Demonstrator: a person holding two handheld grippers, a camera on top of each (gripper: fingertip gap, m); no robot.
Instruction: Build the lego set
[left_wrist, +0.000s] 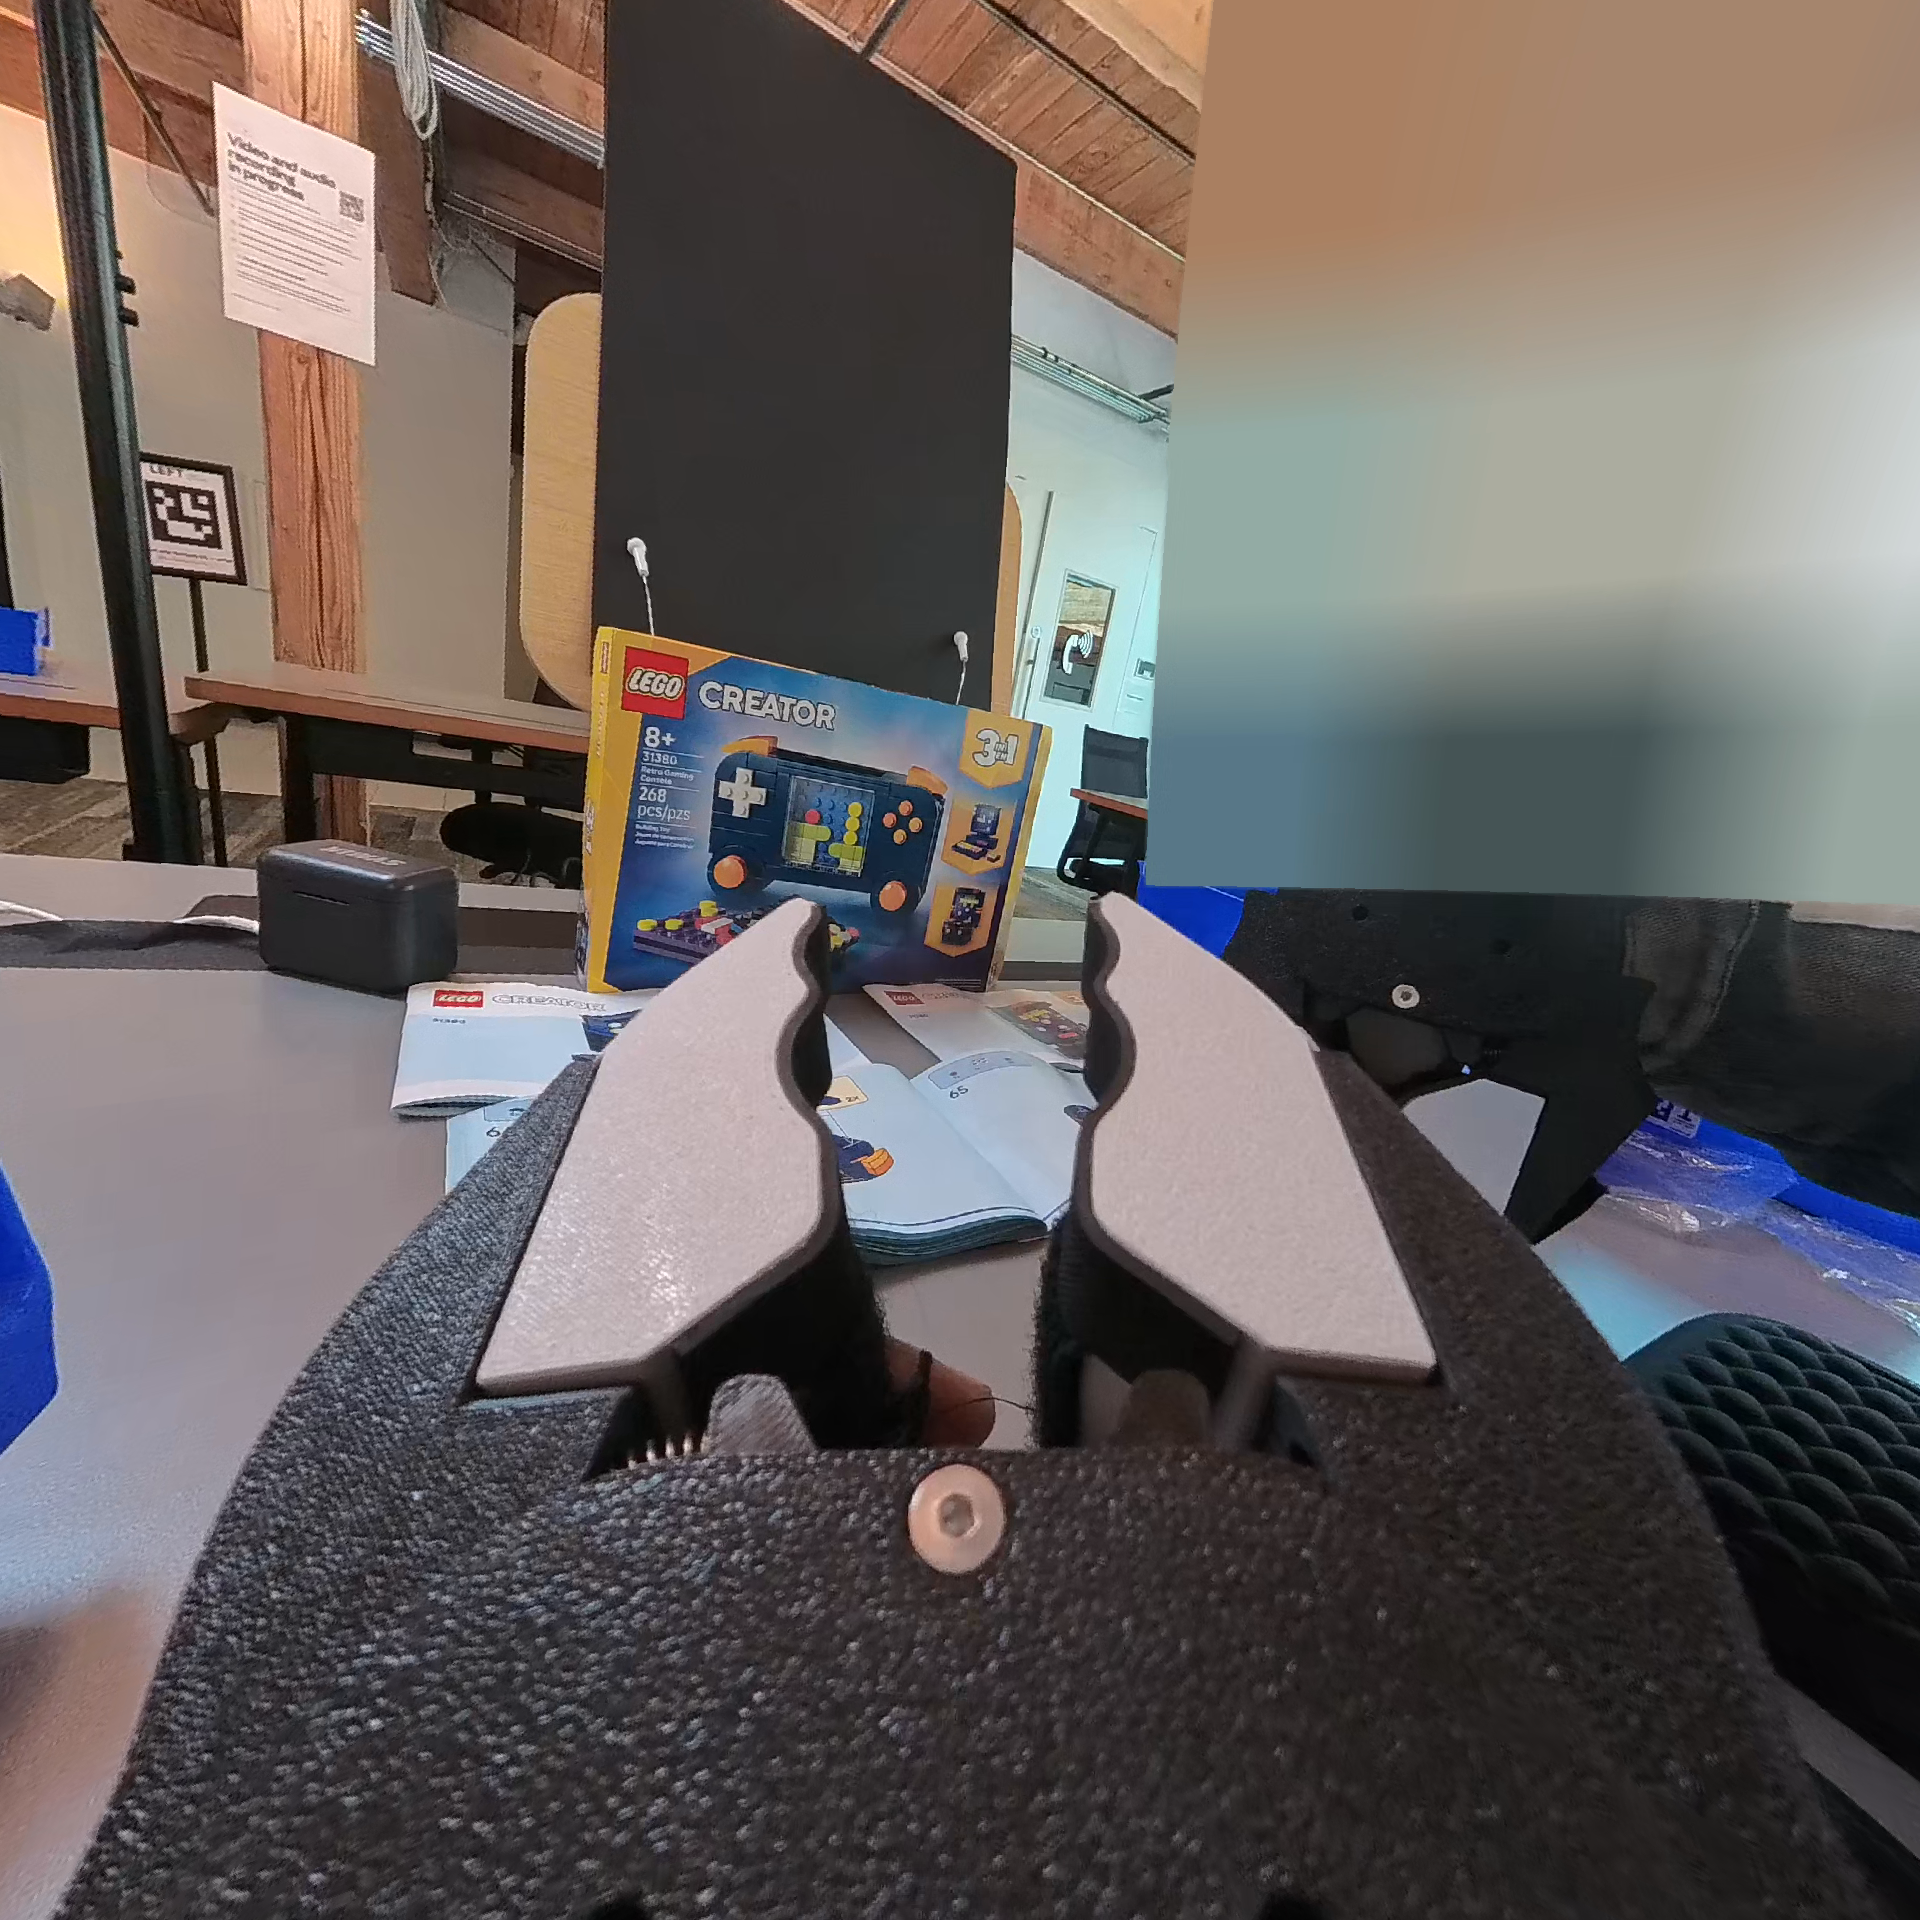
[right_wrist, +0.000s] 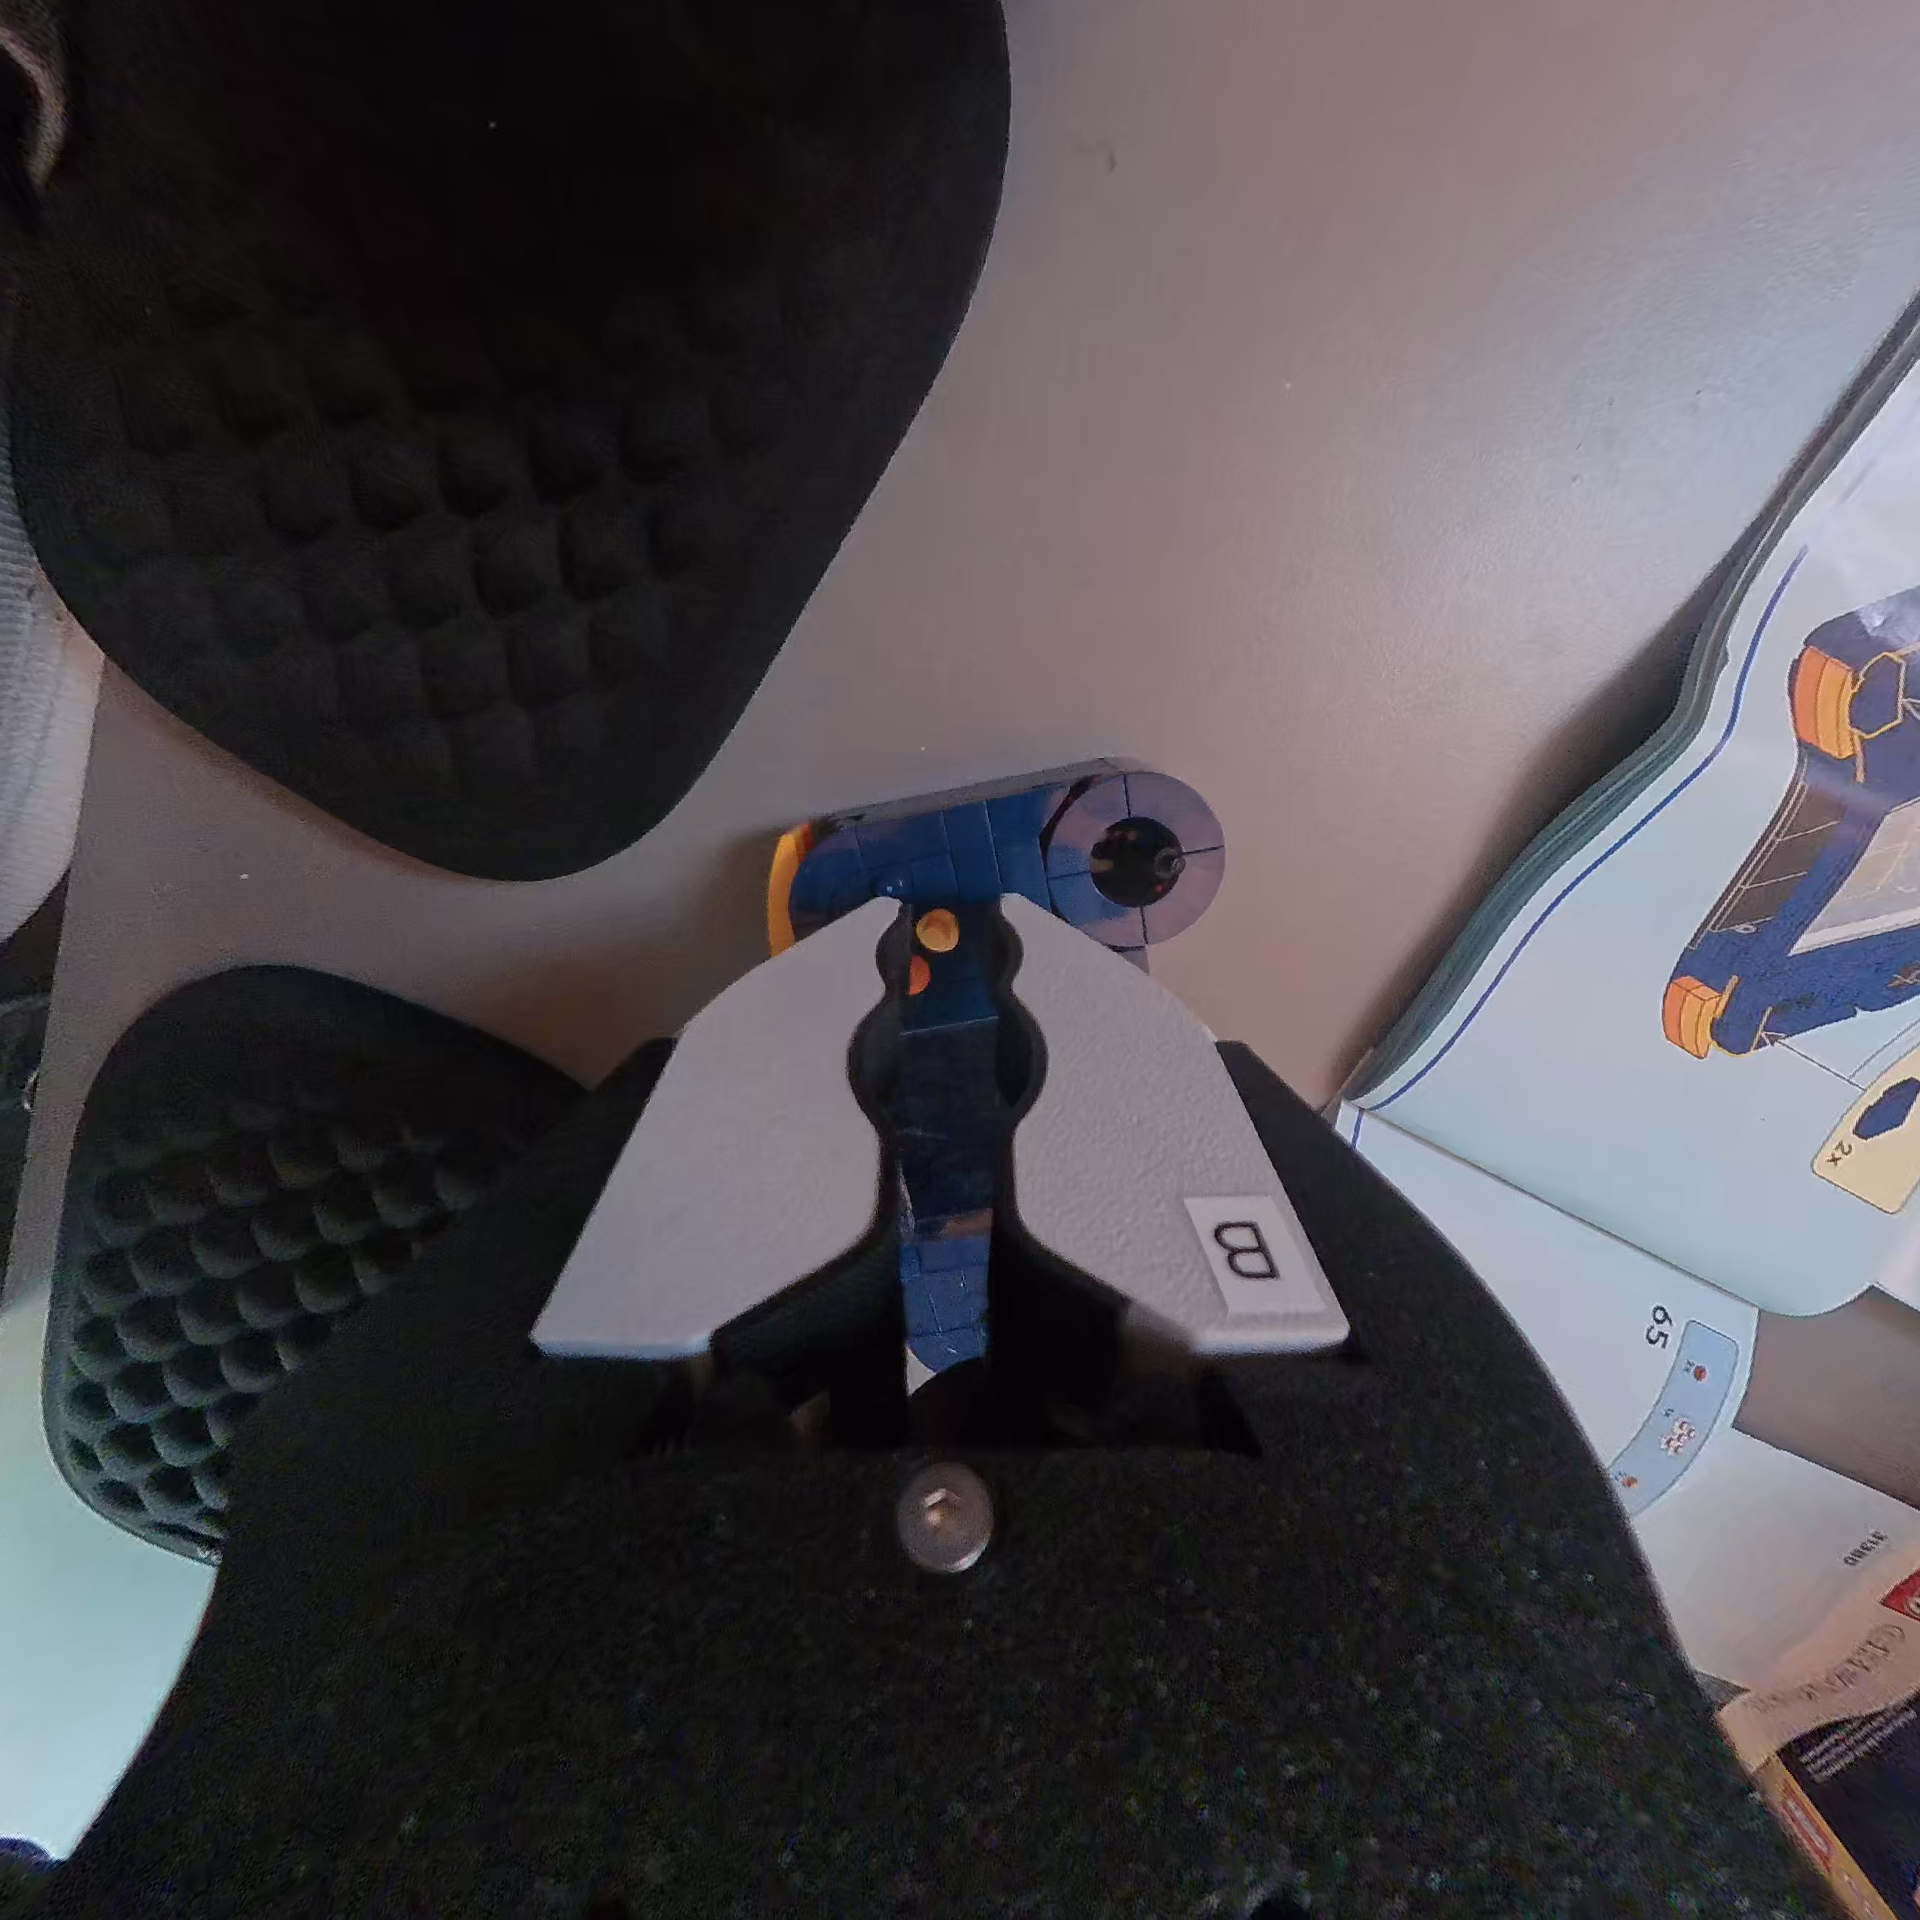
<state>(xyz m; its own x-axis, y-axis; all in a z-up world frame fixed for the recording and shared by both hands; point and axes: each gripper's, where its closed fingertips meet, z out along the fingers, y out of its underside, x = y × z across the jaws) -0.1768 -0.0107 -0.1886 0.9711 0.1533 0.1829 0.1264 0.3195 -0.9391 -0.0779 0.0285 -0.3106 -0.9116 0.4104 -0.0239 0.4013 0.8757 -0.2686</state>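
Right gripper (right_wrist: 951, 920) clamped on dark-blue brick model w/ orange studs (right_wrist: 956, 1039), model's far end touching grey desk (right_wrist: 1351, 416). Left gripper (left_wrist: 954, 925) spread wide, nothing betw. fingers. Beyond: open instruction booklet (left_wrist: 966, 1153) flat on desk, then upright yellow-and-blue cardboard set box (left_wrist: 810, 810), black panel (left_wrist: 800, 364) behind.

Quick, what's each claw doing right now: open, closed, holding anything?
Left claw: open, holding nothing.
Right claw: closed on the dark blue lego console build with orange studs.
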